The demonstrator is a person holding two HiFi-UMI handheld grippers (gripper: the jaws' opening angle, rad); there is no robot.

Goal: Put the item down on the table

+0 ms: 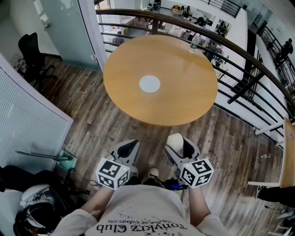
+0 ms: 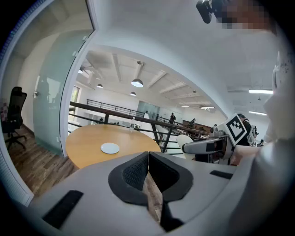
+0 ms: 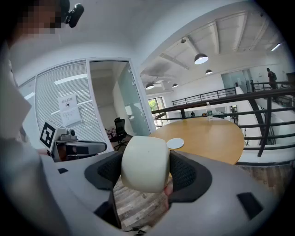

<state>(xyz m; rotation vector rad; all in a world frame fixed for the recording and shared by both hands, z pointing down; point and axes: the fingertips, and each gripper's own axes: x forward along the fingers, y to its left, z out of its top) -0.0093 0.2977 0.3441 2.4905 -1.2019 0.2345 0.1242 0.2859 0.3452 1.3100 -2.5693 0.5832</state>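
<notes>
Cream item [image 3: 144, 163] — tan table [image 1: 184, 87].

A flat white round disc [image 1: 150, 84] is seen just above the centre of the head view. A clear plastic water bottle [image 1: 194, 44] is stood upright toward 1 o'clock, close by a dark curved metal railing [image 1: 138, 11] that is swept from 12 round to 3 o'clock. A black swivel office chair [image 1: 31, 53] is placed at 10 o'clock on the grey-brown wood-plank floor [image 1: 92, 124], near a frosted glass panel [image 1: 64, 32] at 11 o'clock, a white slatted blind wall [image 1: 27, 124] is found at 9 o'clock, and grey dome pendant lamps [image 2: 137, 83] are seen hung overhead in the left gripper view.
</notes>
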